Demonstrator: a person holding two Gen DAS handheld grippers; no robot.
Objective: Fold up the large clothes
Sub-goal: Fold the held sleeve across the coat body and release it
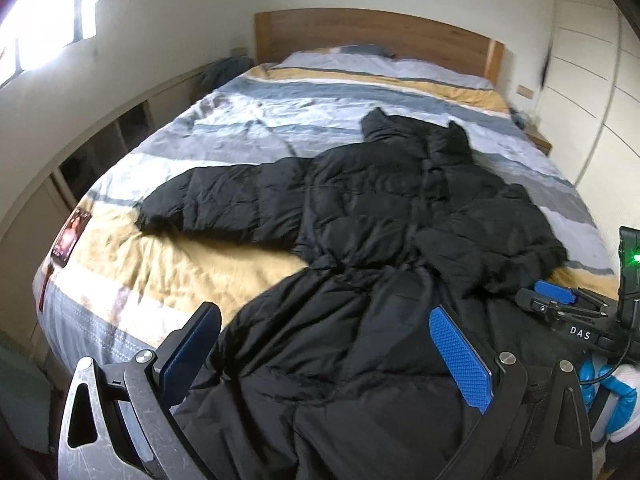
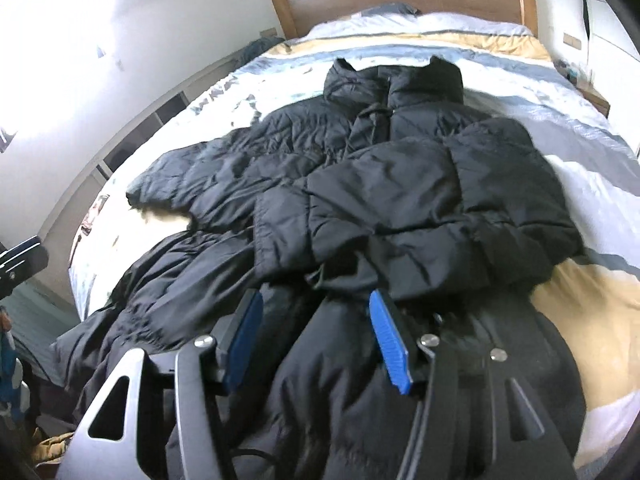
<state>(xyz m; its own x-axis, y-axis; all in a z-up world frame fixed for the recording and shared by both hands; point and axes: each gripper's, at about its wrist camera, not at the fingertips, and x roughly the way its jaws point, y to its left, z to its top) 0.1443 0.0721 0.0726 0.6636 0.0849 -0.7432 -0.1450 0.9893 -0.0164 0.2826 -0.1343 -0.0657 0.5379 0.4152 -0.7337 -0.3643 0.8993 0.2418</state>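
We see a big black puffy coat [image 2: 360, 184] lying on a bed with a striped blue, grey and yellow cover [image 1: 168, 256]. Its collar points to the brown wooden headboard [image 1: 372, 32]. One sleeve lies folded across the coat's front; the other sleeve sticks out flat to the side. Our right gripper [image 2: 316, 344] hangs over the coat's lower part, its blue pads apart and pinching nothing. Our left gripper [image 1: 324, 356] is spread wide over the coat's bottom edge, empty too.
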